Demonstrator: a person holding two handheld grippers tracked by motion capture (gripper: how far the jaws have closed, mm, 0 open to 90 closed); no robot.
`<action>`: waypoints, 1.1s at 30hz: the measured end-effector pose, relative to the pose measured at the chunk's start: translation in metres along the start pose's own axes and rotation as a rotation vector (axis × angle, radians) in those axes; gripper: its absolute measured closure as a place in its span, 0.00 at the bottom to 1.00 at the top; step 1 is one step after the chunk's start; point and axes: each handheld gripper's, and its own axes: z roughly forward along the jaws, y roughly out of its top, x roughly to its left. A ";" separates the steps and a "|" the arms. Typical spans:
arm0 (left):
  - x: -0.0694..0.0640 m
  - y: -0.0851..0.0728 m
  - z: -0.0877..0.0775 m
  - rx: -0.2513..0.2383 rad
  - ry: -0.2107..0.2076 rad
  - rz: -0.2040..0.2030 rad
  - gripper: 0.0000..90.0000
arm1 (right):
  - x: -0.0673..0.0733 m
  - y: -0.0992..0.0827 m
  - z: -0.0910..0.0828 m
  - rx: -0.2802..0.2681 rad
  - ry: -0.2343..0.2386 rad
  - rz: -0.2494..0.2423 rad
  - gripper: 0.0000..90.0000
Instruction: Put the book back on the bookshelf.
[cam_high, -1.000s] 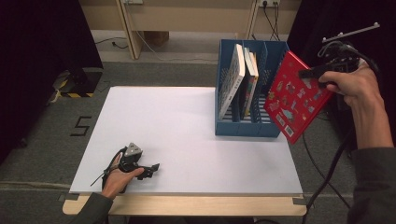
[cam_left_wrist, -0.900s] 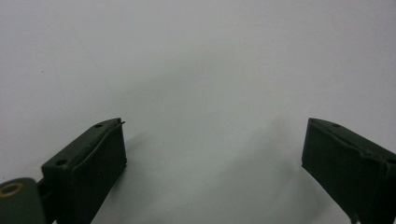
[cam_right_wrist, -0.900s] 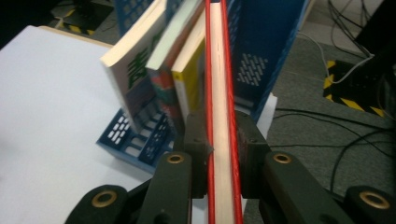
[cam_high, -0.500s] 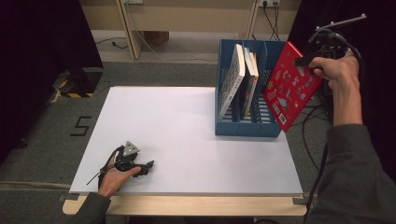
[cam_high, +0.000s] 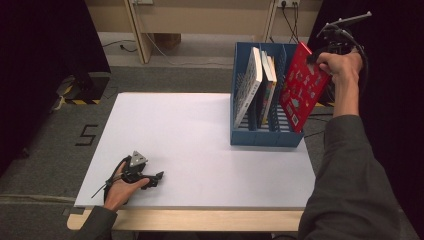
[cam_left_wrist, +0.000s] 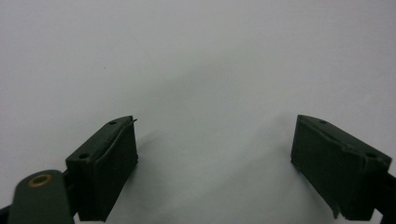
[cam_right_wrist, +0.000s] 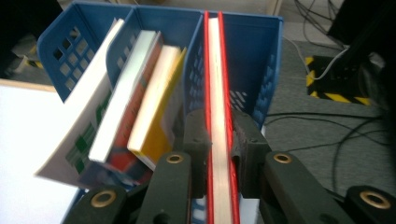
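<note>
White tabletop (cam_high: 200, 140) bare across my near side. Grey floor beyond it, a black "5" mark (cam_high: 88, 135) left of the tabletop. Yellow-black hazard tape (cam_high: 75, 95) at far left. Cables (cam_high: 160, 50) trail under a wooden bench leg (cam_high: 137, 27). Dark curtains flank both sides.

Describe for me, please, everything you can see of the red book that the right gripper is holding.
The red book is a thin, flat volume with a glossy red cover carrying small pale printed pictures and a white label near its lower corner. Its cream page edges show between the two red covers. The right gripper is shut on that edge, holding it tilted over the right end of the blue plastic slotted file rack. Whether it touches the rack cannot be told.
</note>
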 end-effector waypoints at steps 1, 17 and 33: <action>0.000 0.000 0.000 0.000 0.000 -0.001 0.15 | 0.001 0.002 0.002 0.000 -0.008 0.000 0.87; 0.000 0.000 0.000 -0.001 0.002 -0.003 0.15 | 0.007 0.015 0.030 -0.006 -0.030 0.025 0.88; -0.001 -0.001 -0.001 -0.004 0.002 -0.001 0.16 | 0.004 0.005 0.063 0.011 -0.012 0.047 0.88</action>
